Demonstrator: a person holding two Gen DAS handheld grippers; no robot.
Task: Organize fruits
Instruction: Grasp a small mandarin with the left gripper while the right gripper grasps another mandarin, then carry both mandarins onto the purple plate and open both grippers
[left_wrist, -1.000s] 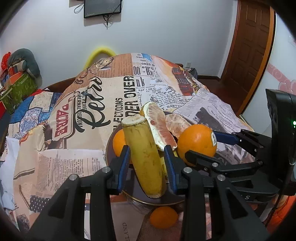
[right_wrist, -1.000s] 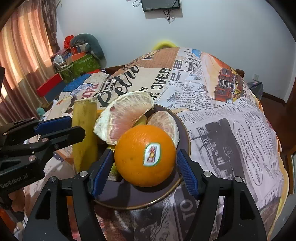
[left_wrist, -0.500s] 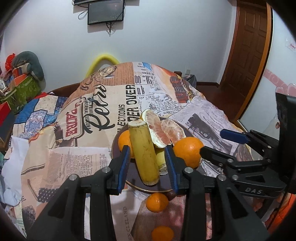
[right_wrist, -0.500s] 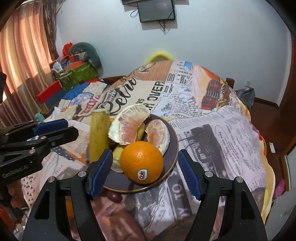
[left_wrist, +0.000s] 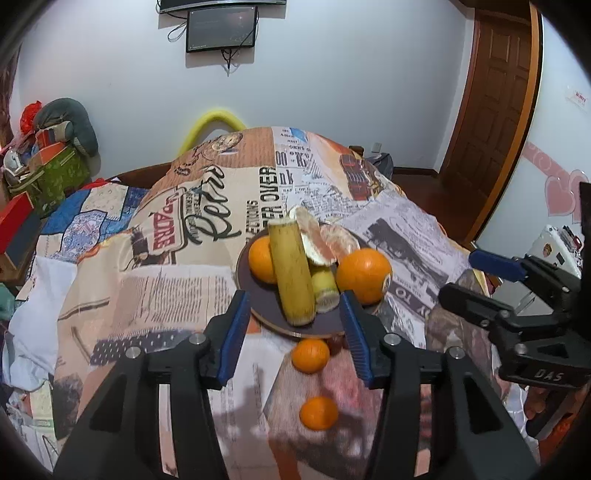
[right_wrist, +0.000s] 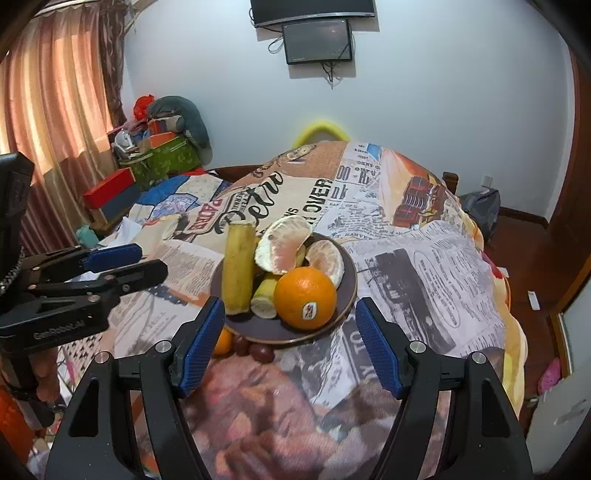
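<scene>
On the plate (left_wrist: 258, 310) my banana (left_wrist: 291, 273) and orange (right_wrist: 305, 297) lean together, steady, so my left gripper (left_wrist: 293, 332) is opening, empty, and my right gripper (right_wrist: 288, 343) hangs released.

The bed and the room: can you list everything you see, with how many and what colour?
plate: one, dark, on the bedspread.
banana pieces: two, yellow, on the plate, the longer leaning up.
big oranges: two, orange, on the plate, one with a sticker.
peeled segments: two, pale pink, at the back of the plate.
small oranges: two, orange, on the bedspread in front of the plate.
dark fruits: a few, reddish brown, by the plate's front edge.
bedspread: one, newspaper print.
screen: one, black, on the wall.
door: one, brown.
curtain: one, orange pink.
left gripper: black with blue pads, opening, nothing between.
right gripper: same colours, open, empty.
</scene>
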